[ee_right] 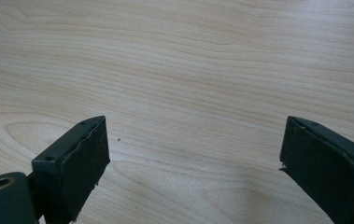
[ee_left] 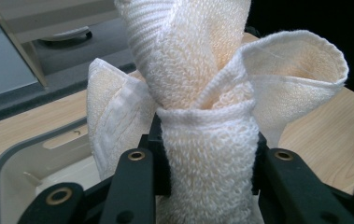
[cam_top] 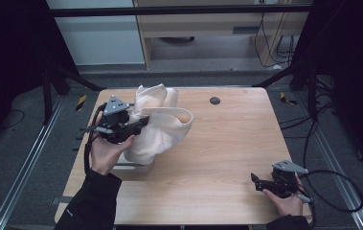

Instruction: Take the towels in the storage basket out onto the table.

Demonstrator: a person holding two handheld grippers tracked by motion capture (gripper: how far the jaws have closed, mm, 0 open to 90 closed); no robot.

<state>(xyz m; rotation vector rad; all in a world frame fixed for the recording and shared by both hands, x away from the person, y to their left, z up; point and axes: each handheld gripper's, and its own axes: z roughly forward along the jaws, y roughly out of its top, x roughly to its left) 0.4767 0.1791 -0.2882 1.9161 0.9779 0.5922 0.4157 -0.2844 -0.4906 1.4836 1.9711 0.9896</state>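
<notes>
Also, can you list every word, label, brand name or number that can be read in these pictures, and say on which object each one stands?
None: no readable text appears.
The towel held in the left claw shows a plain hem without a printed tag.
The grey tray, the wooden table and the right claw carry no markings.

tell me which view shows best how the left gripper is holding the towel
The left gripper view: the towel is bunched tight between the two black jaws, folds fanning above them. The high view shows the left gripper lifting the towel above the table's left side, but the pinch is small there. The right gripper view faces bare wood.
</notes>
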